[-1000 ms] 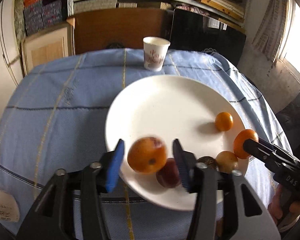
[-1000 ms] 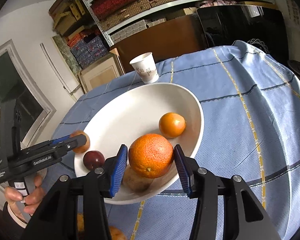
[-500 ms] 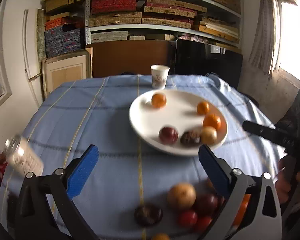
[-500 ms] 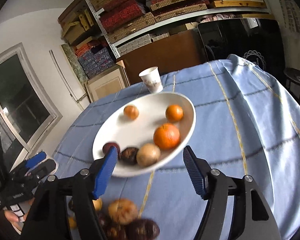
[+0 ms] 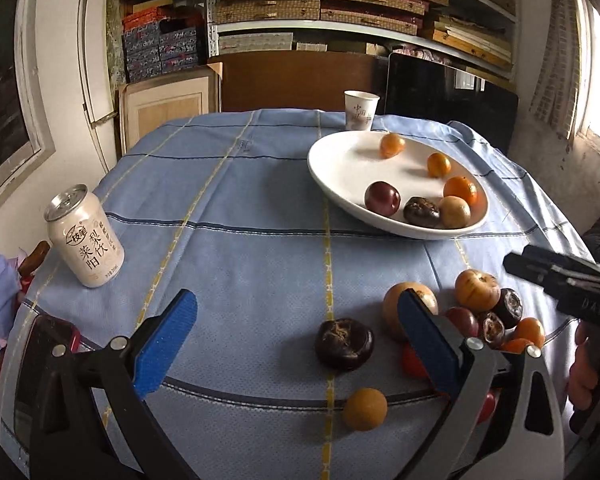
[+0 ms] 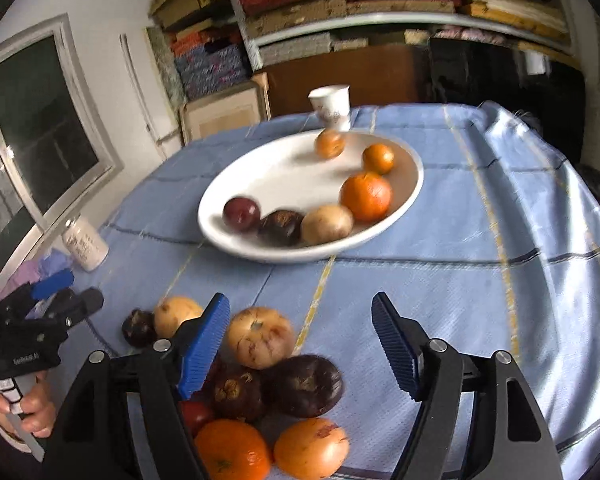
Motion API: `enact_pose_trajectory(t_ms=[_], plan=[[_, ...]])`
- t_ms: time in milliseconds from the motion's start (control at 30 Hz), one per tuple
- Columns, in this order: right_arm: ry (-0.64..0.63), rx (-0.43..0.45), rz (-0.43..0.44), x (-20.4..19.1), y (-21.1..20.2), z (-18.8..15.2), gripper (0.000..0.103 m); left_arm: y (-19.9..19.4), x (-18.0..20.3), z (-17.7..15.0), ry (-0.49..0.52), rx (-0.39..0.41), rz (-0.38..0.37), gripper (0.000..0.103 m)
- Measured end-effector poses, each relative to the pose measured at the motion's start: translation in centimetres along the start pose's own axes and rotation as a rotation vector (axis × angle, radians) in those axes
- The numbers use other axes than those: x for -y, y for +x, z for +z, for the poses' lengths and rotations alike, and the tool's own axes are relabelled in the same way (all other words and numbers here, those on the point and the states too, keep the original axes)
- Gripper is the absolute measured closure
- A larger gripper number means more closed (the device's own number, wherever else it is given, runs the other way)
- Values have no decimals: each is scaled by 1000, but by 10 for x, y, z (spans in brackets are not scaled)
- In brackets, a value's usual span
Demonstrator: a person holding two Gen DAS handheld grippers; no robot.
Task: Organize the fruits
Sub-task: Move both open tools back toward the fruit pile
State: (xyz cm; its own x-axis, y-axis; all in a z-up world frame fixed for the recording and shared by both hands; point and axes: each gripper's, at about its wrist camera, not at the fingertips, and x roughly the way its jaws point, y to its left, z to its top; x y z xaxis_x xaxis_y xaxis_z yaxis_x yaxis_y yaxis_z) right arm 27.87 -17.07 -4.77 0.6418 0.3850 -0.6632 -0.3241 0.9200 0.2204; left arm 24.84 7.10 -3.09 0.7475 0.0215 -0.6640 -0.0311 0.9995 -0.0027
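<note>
Both tongs drawn back from plate; left tongs spread wide, empty; right tongs opening, empty, loose fruit pile beneath on worktop.

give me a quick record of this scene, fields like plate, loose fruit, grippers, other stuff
plate: white plate holding six fruits, among them a large orange
loose fruit: pile on the blue tablecloth near both grippers, with a dark fruit apart
left gripper: open, empty
right gripper: jaws opening, nothing between them
other: drink can, paper cup
</note>
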Motion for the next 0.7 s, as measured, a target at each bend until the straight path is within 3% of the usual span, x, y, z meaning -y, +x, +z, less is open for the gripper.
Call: enact_pose_trajectory(t_ms=[233, 500, 700], plan=[[-29, -28, 20, -5, 9, -2, 30, -5, 3, 1, 3, 11, -19, 5], [-169, -59, 12, -26, 20, -8, 31, -7, 6, 1, 7, 9, -27, 5], [-172, -80, 47, -27, 25, -10, 42, -8, 5, 1, 1, 9, -28, 5]])
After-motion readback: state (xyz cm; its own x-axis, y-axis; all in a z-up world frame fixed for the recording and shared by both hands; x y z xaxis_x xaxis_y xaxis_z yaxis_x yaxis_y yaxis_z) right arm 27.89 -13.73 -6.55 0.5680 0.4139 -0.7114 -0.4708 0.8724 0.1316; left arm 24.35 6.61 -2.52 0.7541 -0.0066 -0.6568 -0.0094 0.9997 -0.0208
